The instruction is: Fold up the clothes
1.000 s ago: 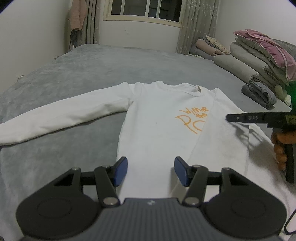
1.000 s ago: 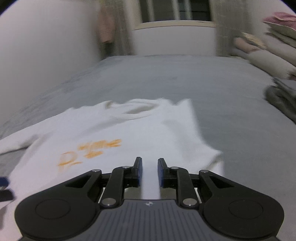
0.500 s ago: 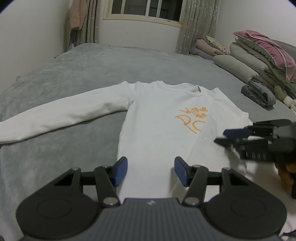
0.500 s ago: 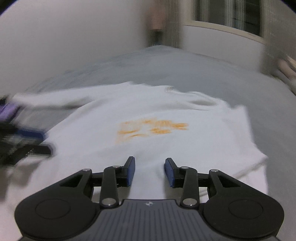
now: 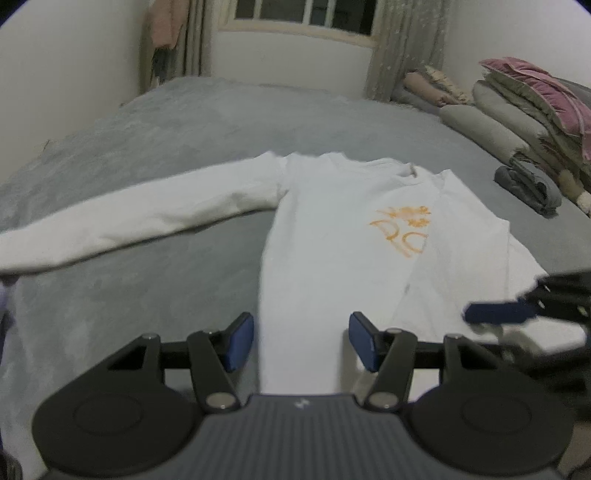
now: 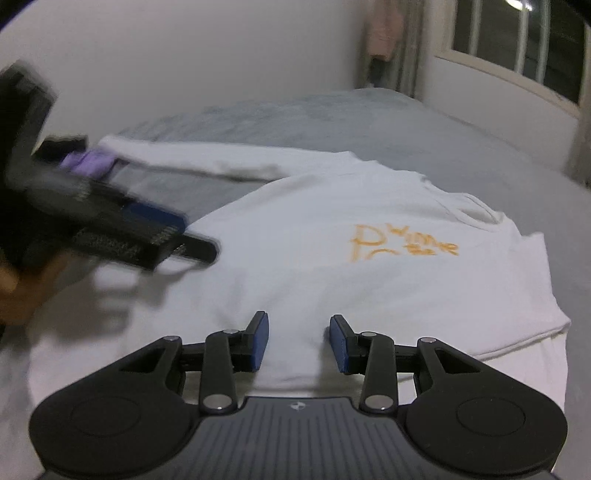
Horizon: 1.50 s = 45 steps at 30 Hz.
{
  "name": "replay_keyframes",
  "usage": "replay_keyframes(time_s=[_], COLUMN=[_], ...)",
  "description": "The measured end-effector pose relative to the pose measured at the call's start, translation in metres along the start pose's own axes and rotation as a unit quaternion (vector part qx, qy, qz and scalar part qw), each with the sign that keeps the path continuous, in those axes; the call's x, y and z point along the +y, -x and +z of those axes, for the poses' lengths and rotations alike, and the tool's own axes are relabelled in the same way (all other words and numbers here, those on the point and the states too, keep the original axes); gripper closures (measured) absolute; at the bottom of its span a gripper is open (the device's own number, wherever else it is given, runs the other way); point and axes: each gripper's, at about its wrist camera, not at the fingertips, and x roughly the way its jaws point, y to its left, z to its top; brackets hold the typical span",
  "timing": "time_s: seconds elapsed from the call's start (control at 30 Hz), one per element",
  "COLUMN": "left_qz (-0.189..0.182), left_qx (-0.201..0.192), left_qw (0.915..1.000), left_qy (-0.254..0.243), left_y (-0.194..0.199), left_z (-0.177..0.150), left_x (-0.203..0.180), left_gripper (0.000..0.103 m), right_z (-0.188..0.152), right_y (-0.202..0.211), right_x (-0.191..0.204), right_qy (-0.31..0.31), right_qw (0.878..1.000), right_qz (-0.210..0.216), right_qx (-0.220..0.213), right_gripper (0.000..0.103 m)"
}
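White sweatshirt (image 5: 332, 236) flat on bed (image 5: 155, 147), one side folded in, long sleeve (image 5: 140, 218) outstretched; left gripper (image 5: 301, 341) and right gripper (image 6: 298, 341) both wide, empty; pinch sleeve cuff, keep cloth taut when folding

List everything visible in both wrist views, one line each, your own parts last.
white long-sleeved sweatshirt with orange lettering: one, white, spread flat on the bed, one sleeve stretched out sideways, the other side folded over the body.
grey bed cover: one, grey, under the sweatshirt.
stack of folded bedding: one pile, grey, beige and pink, far side by the wall.
folded grey garment: one, dark grey, beside the stack.
window: one, curtained, far wall.
left gripper: one, black with blue pads, open over the hem.
right gripper: one, same colours, open over the hem.
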Motion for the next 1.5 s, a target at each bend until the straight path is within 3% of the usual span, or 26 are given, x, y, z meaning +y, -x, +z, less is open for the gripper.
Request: replay_keyframes(time_s=[0.13, 0.27, 0.63, 0.97, 1.1, 1.2, 1.37, 1.5], left_qz=[0.001, 0.003, 0.014, 0.007, 0.007, 0.005, 0.002, -0.011], left_qx=[0.005, 0.008, 0.009, 0.007, 0.005, 0.006, 0.008, 0.009], left_qw=[0.9998, 0.9993, 0.9970, 0.9973, 0.9978, 0.9983, 0.9995, 0.9994], left_qy=[0.020, 0.035, 0.075, 0.072, 0.066, 0.057, 0.032, 0.030], left_y=[0.003, 0.006, 0.015, 0.031, 0.038, 0.045, 0.058, 0.075], left_z=[-0.002, -0.004, -0.004, -0.015, -0.023, -0.032, -0.047, -0.059], left_x=[0.010, 0.017, 0.036, 0.030, 0.026, 0.020, 0.010, 0.012], left_gripper=[0.049, 0.049, 0.050, 0.050, 0.050, 0.050, 0.050, 0.052], right_z=[-0.003, -0.007, -0.028, -0.042, -0.047, -0.052, -0.063, -0.084], right_y=[0.007, 0.017, 0.036, 0.047, 0.052, 0.055, 0.078, 0.100], right_x=[0.022, 0.038, 0.064, 0.078, 0.092, 0.105, 0.078, 0.056], right_qy=[0.007, 0.009, 0.022, 0.004, 0.022, 0.047, -0.010, -0.069], right_qw=[1.000, 1.000, 1.000, 0.999, 0.999, 0.999, 1.000, 0.998], right_qz=[-0.018, 0.026, -0.002, -0.020, 0.026, 0.003, 0.021, 0.005], right_qx=[0.003, 0.001, -0.007, -0.027, -0.021, -0.018, -0.017, -0.007], right_gripper=[0.067, 0.067, 0.077, 0.083, 0.083, 0.083, 0.077, 0.076])
